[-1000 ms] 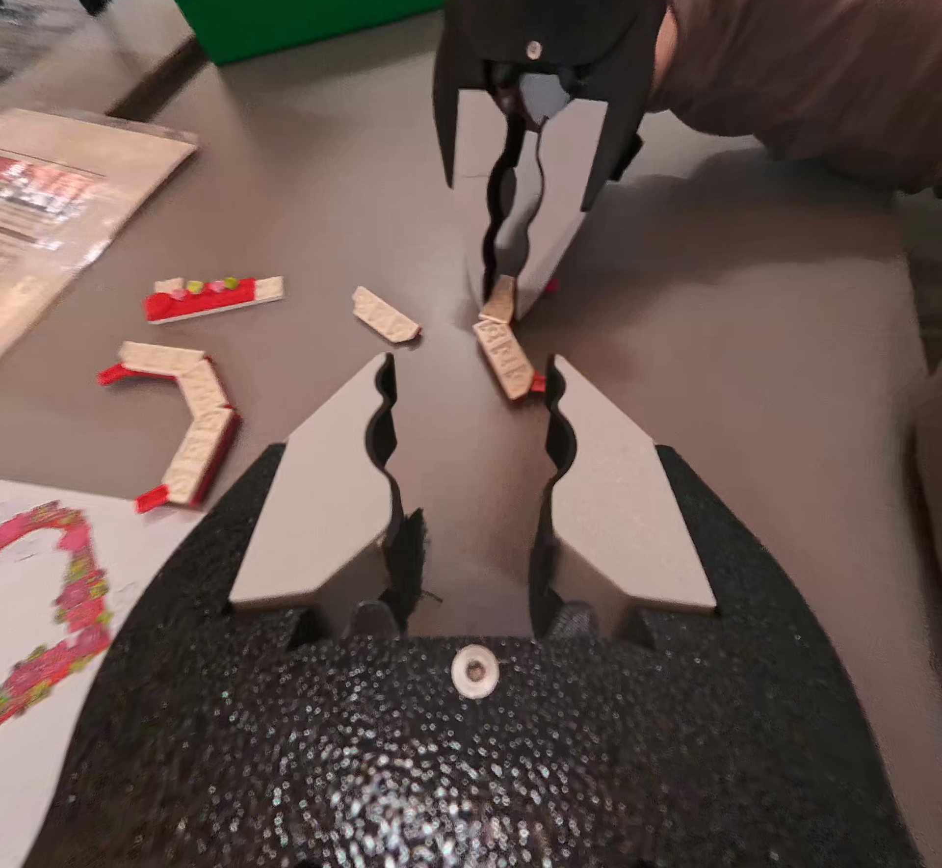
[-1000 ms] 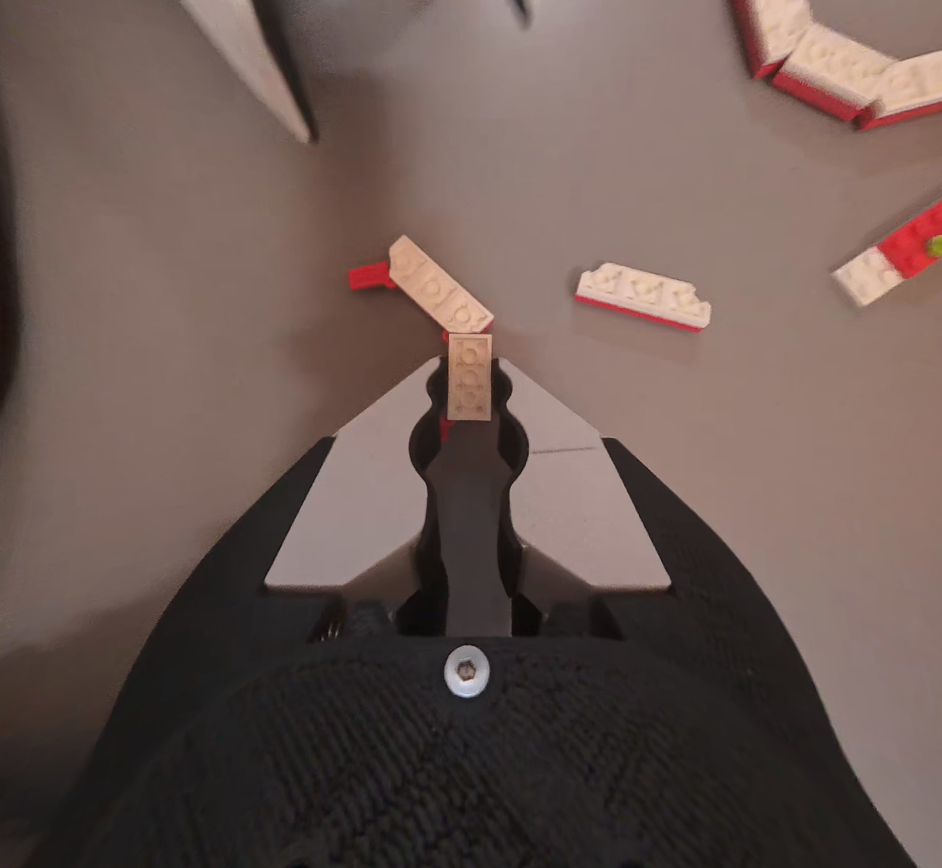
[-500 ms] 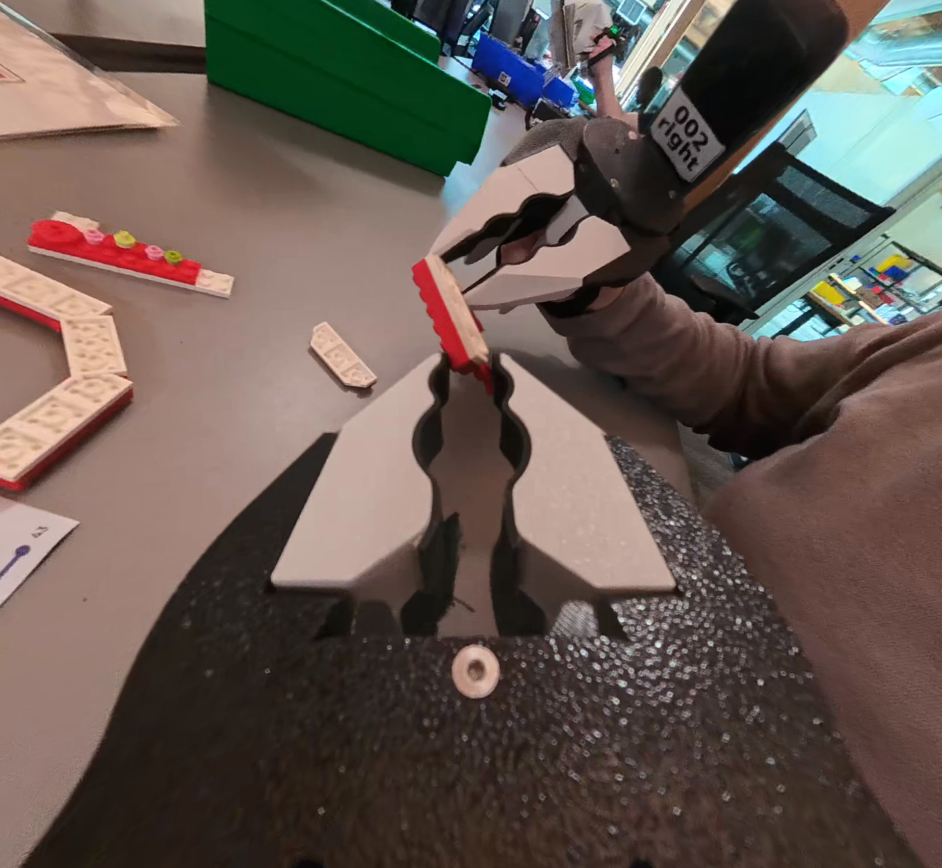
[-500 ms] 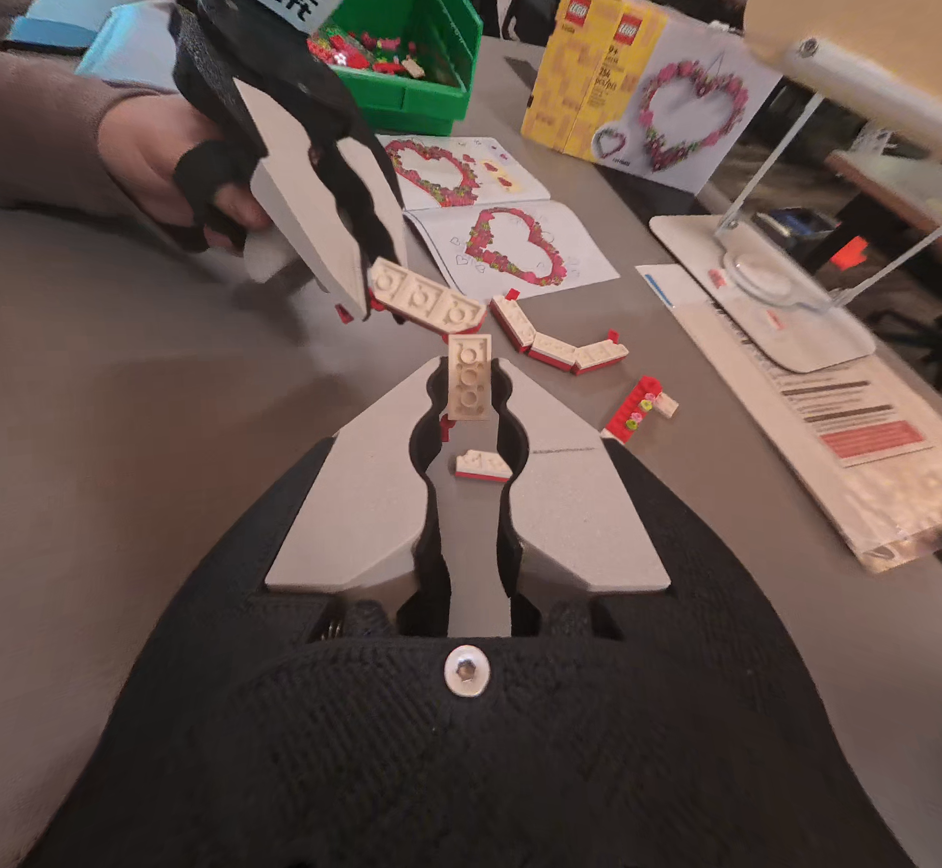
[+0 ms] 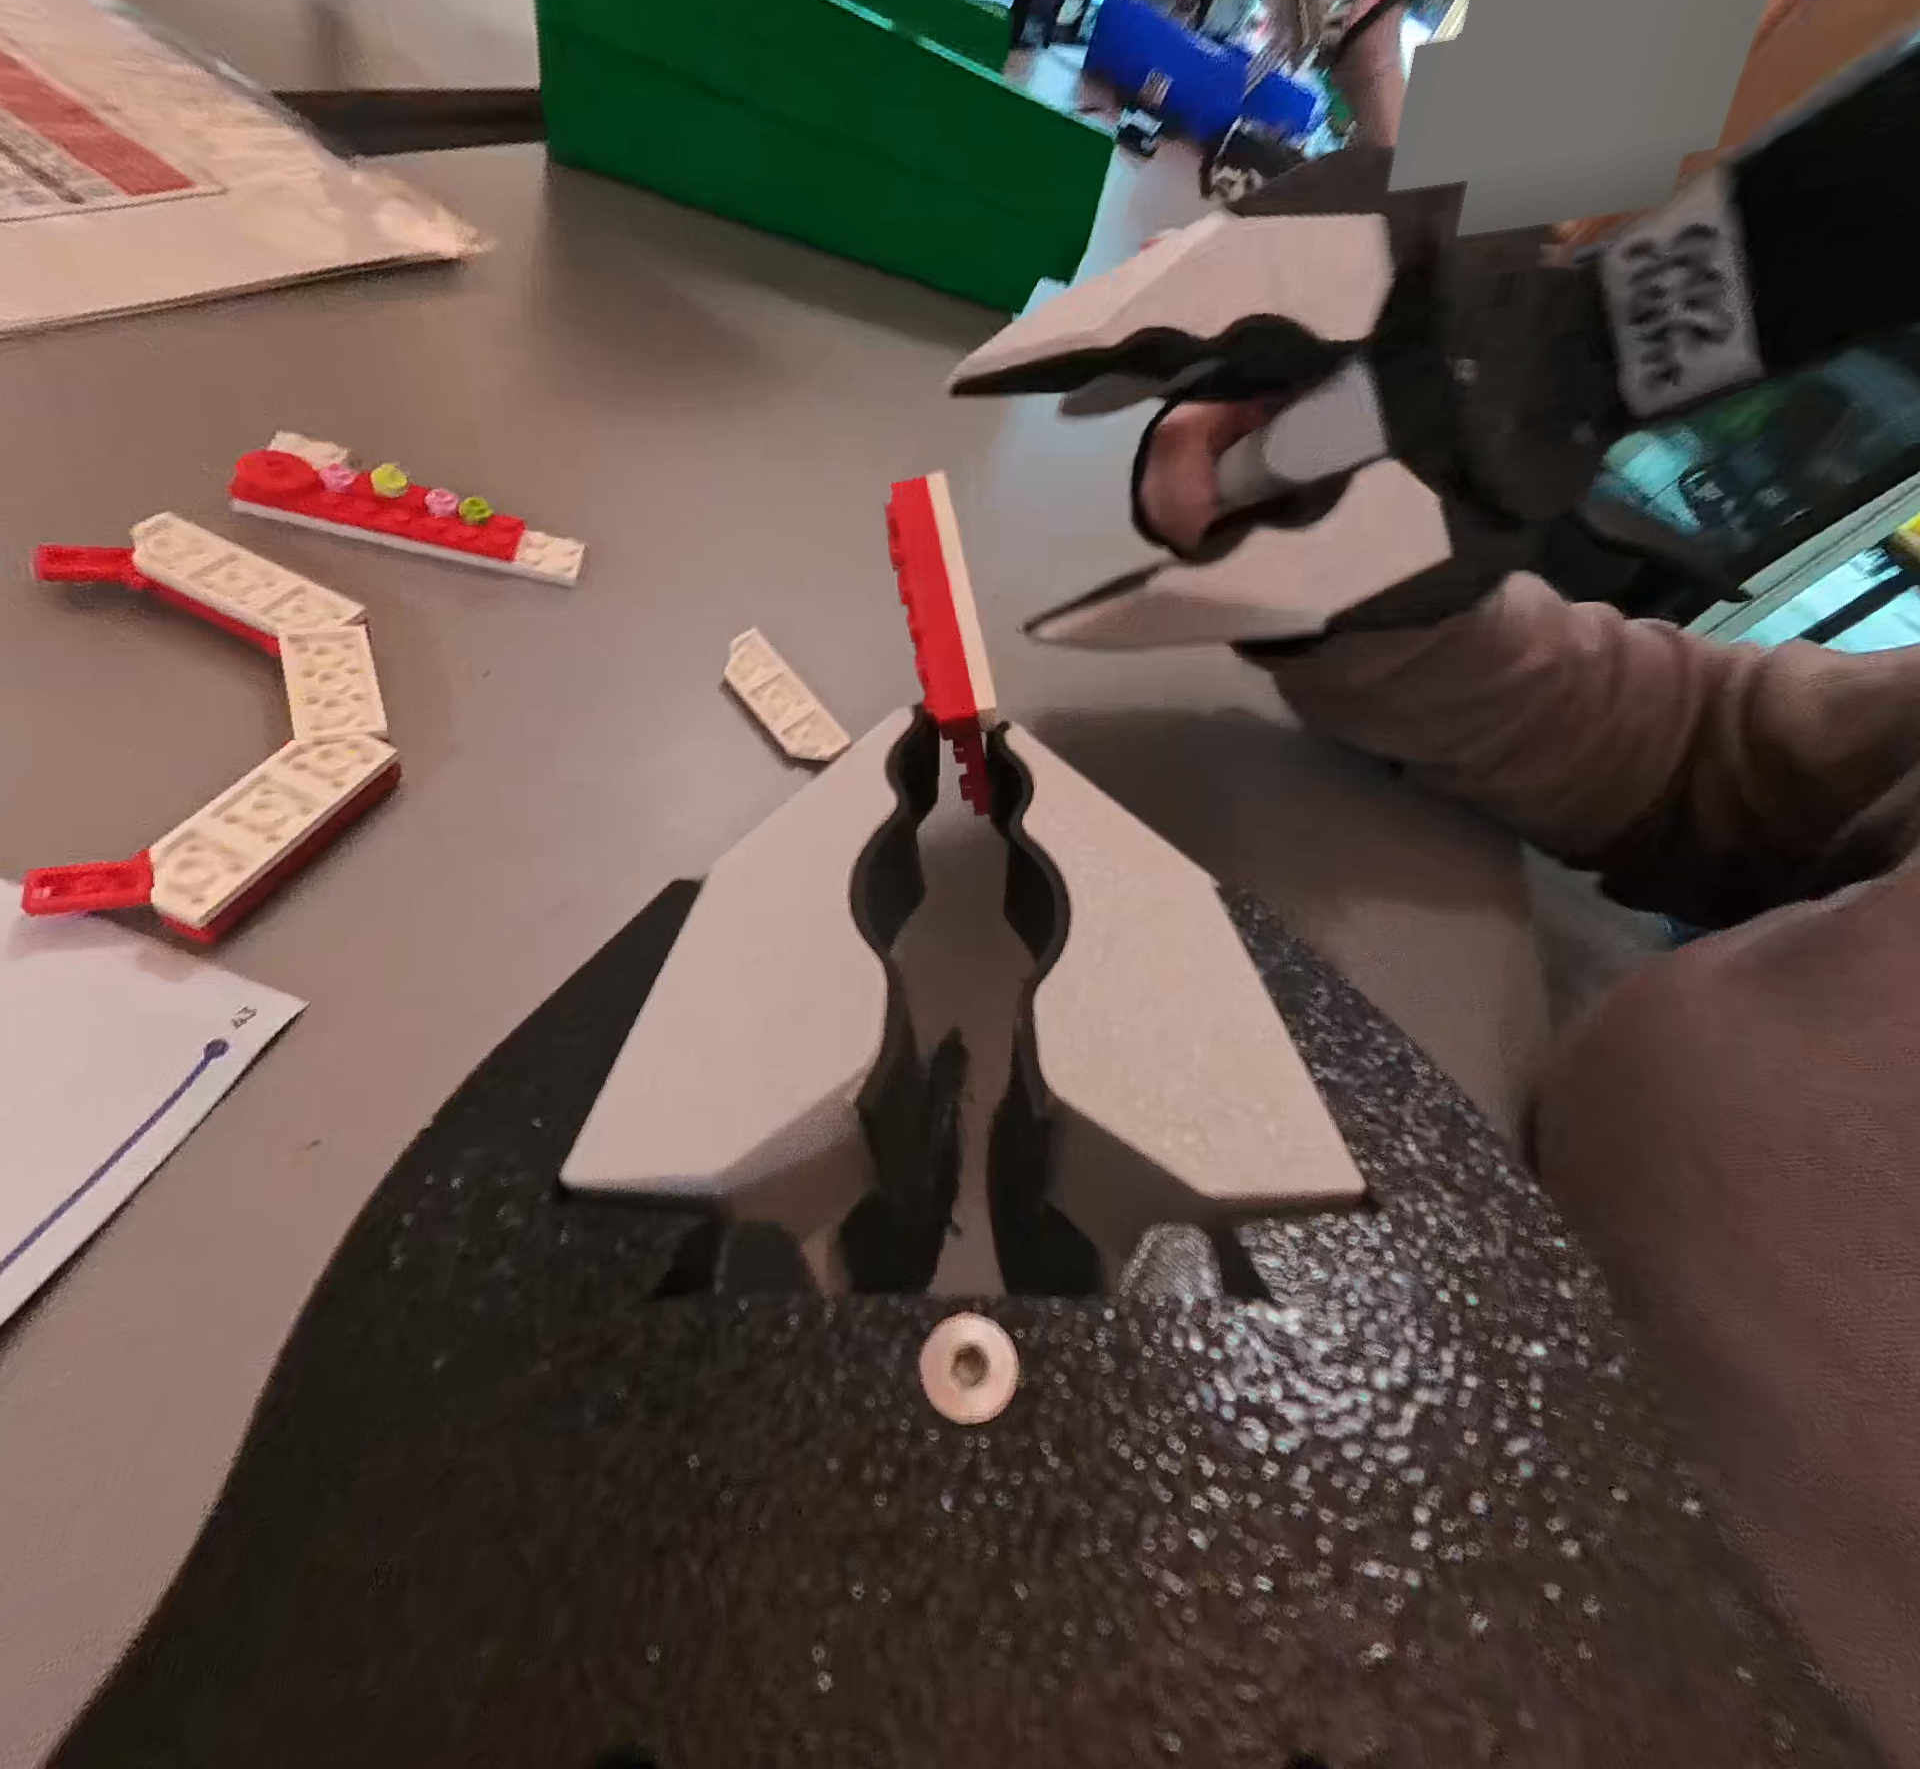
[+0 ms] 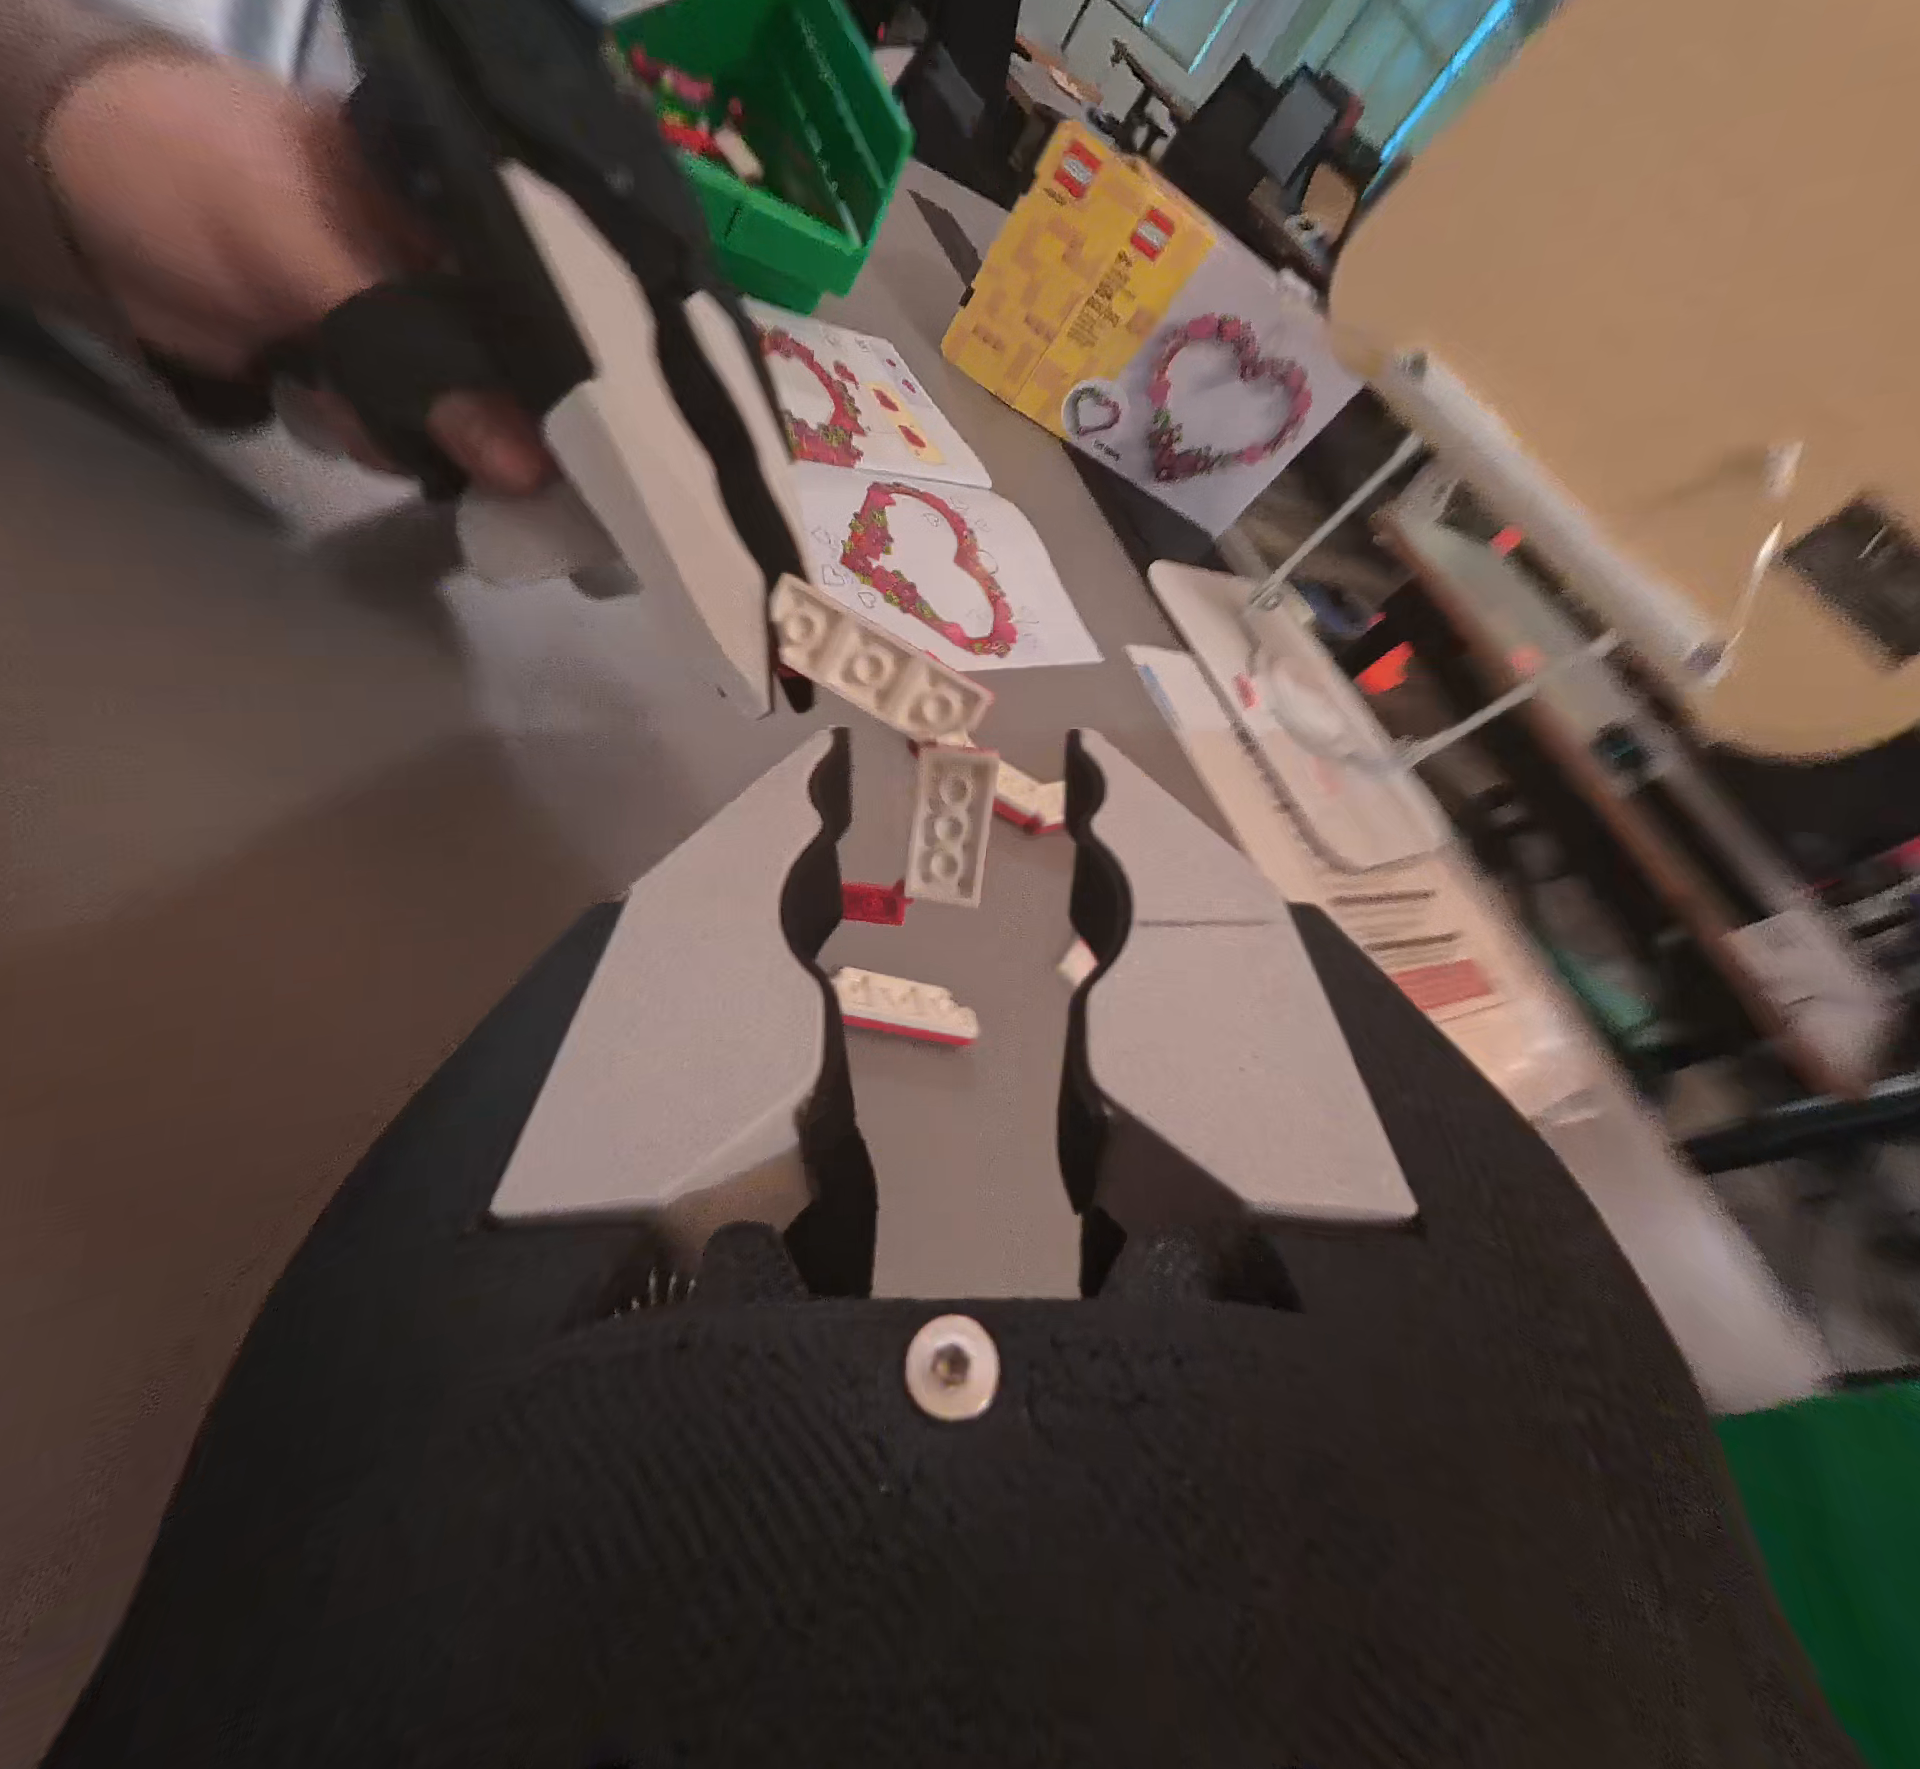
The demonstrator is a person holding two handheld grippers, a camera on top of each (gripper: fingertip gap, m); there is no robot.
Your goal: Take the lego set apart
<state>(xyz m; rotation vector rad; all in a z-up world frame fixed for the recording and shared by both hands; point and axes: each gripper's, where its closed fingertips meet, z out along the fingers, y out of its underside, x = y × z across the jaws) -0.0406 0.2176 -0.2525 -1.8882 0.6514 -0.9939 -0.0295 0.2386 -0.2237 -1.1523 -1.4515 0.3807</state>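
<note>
My left gripper [image 5: 956, 732] is shut on the lower end of a red-and-white lego segment [image 5: 940, 607], which stands edge-up above the grey table [image 5: 623, 389]. In the right wrist view the left gripper [image 6: 769, 680] holds this segment [image 6: 878, 665], and a white plate [image 6: 951, 836] with a red hinge piece [image 6: 871, 904] hangs from it. My right gripper [image 6: 956, 743] is open; the white plate hangs between its fingers without touching them. In the left wrist view the right gripper [image 5: 992, 509] is open just right of the segment.
On the table lie a curved white-and-red segment [image 5: 281, 732], a red strip with coloured studs [image 5: 384, 514] and a small white piece [image 5: 784, 711]. A green bin [image 5: 790, 88] stands behind them. A yellow box [image 6: 1081, 285], an open booklet [image 6: 935, 566] and a lamp base [image 6: 1299, 691] stand farther off.
My right gripper has opened and let go of the white plate, and has drawn back a little. My left gripper still holds the segment, now more upright.
</note>
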